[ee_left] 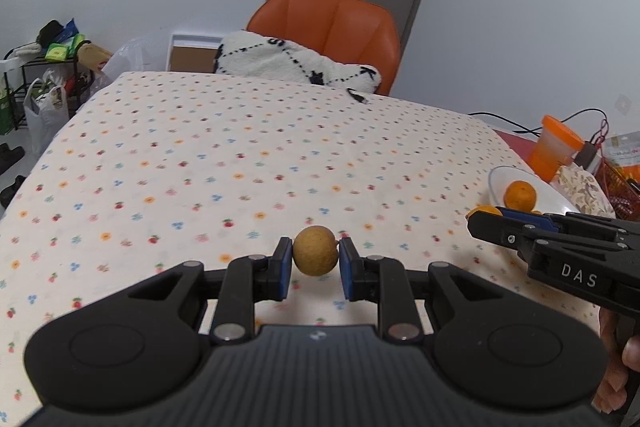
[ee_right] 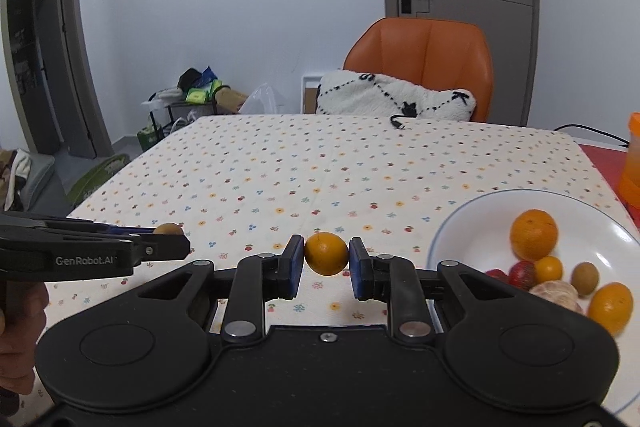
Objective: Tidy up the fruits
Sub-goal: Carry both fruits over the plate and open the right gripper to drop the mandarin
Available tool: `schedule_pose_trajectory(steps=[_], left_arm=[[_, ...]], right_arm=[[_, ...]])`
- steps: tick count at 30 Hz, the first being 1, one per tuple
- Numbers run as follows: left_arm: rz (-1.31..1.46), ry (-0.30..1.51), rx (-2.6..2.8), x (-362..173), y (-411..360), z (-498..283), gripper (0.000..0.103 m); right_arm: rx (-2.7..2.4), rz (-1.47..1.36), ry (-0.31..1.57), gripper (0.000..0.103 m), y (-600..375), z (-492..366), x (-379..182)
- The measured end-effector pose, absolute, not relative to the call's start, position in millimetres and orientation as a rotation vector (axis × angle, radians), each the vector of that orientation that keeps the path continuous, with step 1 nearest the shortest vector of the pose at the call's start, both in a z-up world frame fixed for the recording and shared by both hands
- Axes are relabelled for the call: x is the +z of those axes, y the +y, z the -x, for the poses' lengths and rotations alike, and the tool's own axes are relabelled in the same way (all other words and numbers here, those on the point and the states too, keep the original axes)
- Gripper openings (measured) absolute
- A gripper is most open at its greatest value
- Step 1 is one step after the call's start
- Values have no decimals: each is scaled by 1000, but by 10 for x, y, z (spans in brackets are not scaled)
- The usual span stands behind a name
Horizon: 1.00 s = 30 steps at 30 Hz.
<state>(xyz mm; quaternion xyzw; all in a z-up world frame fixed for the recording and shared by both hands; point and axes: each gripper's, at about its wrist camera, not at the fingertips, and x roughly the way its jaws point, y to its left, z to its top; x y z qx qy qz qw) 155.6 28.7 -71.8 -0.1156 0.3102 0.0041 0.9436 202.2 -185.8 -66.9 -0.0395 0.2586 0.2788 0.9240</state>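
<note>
Fruits are split between your two tools and the white round plate (ee_right: 448,227) at the right edge of the flower-printed cloth-covered surface (ee_right: 320,163). Your left gripper (ee_left: 315,263) has its jaws closed narrowly on a small tan, rough-skinned round fruit (ee_left: 315,251), held just above the cloth near the front edge. Your right gripper (ee_right: 326,259) has its jaws pressed on either side of a small orange citrus fruit (ee_right: 326,253), also lifted clear of the cloth and just left of the plate.

On the plate you already have a larger orange (ee_right: 533,234), a smaller orange citrus (ee_right: 548,269), another orange fruit at the near rim (ee_right: 610,307), a brown round fruit (ee_right: 584,278), a dark red fruit (ee_right: 522,274) and a pale peeled-looking piece (ee_right: 554,293). They sit bunched together in its near right part, touching one another; the far left part of the plate is bare.

Judging by this, you are well into the job. No loose fruit shows anywhere else on the cloth in either view, so the two pieces you hold look like the last ones to place. Whether they belong on this plate or in separate groups on the cloth, you cannot tell from the task line alone. If the plate is the goal, the citrus is nearest to it, and the tan fruit has further to travel across.
</note>
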Motion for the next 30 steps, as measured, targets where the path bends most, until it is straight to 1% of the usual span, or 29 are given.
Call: schedule_pose_trajectory(steps=[18,30], left_arm=[[180,604,-96,-570,-207,-1637,23],[148,590,-165,-488,-577,-1684,23]], right_arm=[[484,-3,469,23,-2418,-1835,-511],[385,-42,454,23,-2880,-1735,-510]])
